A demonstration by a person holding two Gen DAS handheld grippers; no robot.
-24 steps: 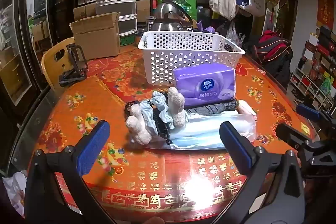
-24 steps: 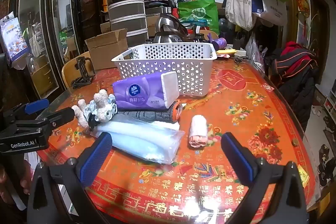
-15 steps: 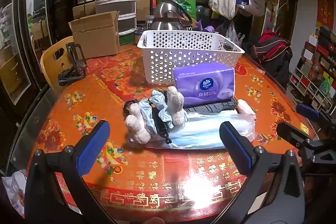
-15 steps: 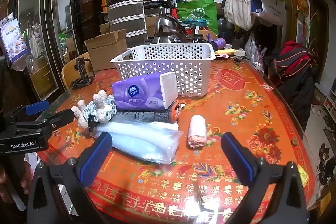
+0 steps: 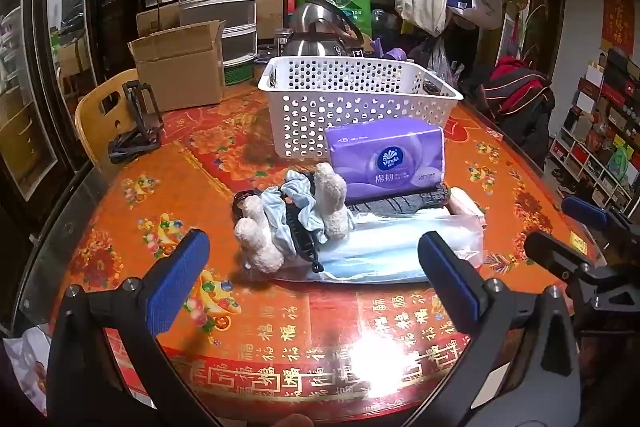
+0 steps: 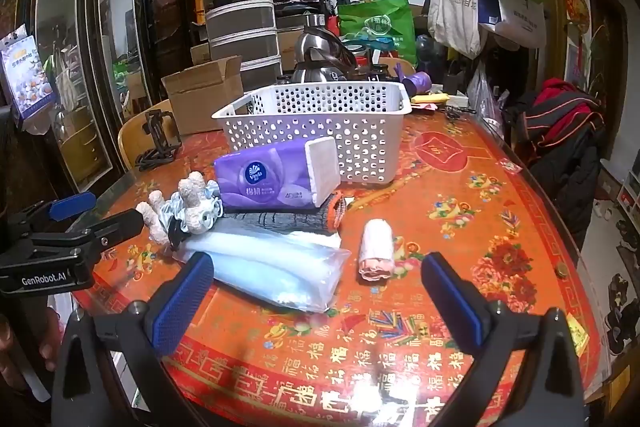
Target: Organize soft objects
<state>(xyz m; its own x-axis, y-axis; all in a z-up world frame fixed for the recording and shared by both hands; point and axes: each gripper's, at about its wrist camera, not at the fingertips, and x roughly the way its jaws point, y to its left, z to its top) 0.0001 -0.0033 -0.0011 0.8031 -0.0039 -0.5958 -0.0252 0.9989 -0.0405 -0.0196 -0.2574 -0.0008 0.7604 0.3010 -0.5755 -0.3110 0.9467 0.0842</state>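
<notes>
Two grippers, both yours, stand with jaws spread wide and nothing between them. Left wrist view: your left gripper (image 5: 308,271) hovers over the table's near edge, aimed at the plush toy (image 5: 294,217) lying on the clear packet (image 5: 400,251); the purple tissue pack (image 5: 386,157) sits on a dark folded cloth (image 5: 400,201) behind, and the white basket (image 5: 356,103) stands empty toward the far edge. Right wrist view: your right gripper (image 6: 316,291) hangs above the table (image 6: 460,187), with the pink roll (image 6: 376,245) just beyond its jaws. Against the earlier frames, almost nothing has changed: no item has shifted and neither gripper has advanced noticeably. In my judgement the sorting has not begun; every soft item remains outside the basket.
</notes>
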